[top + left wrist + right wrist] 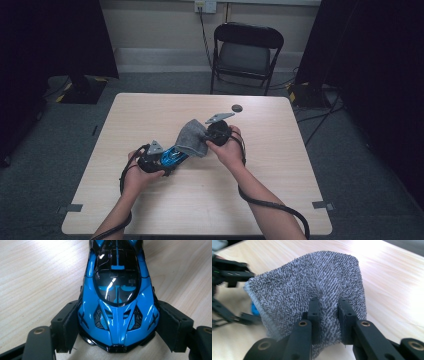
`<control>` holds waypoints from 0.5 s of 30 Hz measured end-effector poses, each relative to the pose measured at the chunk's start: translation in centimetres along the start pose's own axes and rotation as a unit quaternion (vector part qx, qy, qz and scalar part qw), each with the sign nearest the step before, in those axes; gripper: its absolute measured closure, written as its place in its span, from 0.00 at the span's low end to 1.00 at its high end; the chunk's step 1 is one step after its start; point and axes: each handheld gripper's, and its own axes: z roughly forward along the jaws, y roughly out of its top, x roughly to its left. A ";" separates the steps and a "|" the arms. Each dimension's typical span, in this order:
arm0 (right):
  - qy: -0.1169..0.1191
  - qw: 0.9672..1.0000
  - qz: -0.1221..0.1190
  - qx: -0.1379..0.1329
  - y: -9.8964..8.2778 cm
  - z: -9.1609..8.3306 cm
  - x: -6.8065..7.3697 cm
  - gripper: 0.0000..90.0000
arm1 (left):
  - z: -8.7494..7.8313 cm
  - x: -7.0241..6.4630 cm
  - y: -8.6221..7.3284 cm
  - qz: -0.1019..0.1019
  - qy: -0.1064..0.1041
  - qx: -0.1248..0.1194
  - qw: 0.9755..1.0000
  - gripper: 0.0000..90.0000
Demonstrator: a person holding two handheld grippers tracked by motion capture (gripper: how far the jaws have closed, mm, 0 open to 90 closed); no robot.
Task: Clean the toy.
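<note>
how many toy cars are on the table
1. The blue toy car lies near the middle of the table, its nose clamped between the left gripper's jaws. The grey cloth in the right gripper covers its far end.

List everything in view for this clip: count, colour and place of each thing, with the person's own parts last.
Shiny blue and black toy car: one, table centre-left, clamped between left tool's pads.
Grey terry cloth: one, pinched by right tool, draped over the car's far end.
Small dark round disc: one, far side of table.
Light wooden table: one, centre.
Black folding chair: one, behind table.
White wall socket: one, back wall.
Left tool: black, gripping car.
Right tool: black, shut on cloth.
Hands: two, left hand, right hand.
</note>
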 end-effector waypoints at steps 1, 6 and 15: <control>0.004 1.000 -0.003 0.002 0.1 0.3 0.4 0.84 | 0.0 0.0 0.0 0.000 0.000 0.000 1.000 0.28; 0.007 1.000 -0.023 0.017 0.3 1.6 2.0 0.84 | 0.0 0.0 0.0 0.000 0.000 0.000 1.000 0.28; 0.005 0.998 -0.045 0.040 0.6 4.0 3.9 0.83 | 0.0 0.0 0.0 0.001 -0.001 0.001 1.000 0.28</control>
